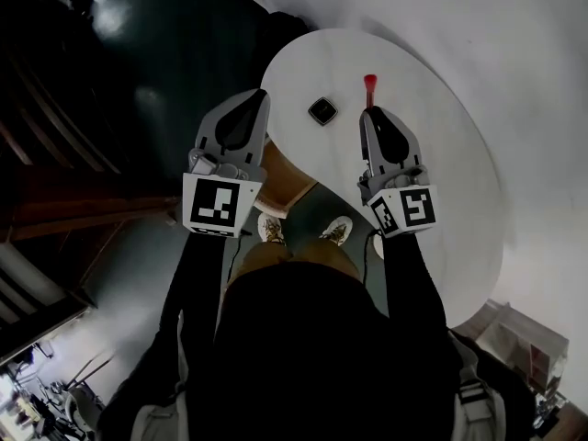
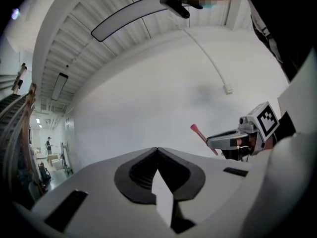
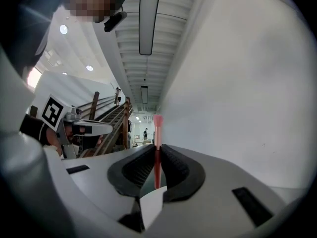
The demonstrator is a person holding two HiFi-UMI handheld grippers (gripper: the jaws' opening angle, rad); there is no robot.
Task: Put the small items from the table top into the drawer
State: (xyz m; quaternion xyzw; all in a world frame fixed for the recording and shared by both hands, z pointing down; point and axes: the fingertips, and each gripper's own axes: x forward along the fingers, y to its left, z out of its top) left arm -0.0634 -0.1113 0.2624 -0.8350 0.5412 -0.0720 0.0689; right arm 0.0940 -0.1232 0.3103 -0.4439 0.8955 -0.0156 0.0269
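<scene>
A slim red stick with a pink flared head (image 1: 369,84) juts from my right gripper (image 1: 368,110), which is shut on it above the round white table (image 1: 441,154). In the right gripper view the red stick (image 3: 157,133) stands clamped between the dark pads (image 3: 176,167). A small black square item (image 1: 322,110) lies on the table between the two grippers. My left gripper (image 1: 264,96) hovers at the table's left edge, shut with nothing in it, and its jaws meet in the left gripper view (image 2: 157,149). That view also shows the right gripper (image 2: 233,140) carrying the stick (image 2: 198,131).
A tan wooden part (image 1: 281,180), possibly the drawer, shows under the table's near edge. The person's shoes (image 1: 270,228) stand on the dark floor below. Dark wooden stairs (image 1: 55,136) lie to the left. A white wall (image 1: 514,35) curves behind the table.
</scene>
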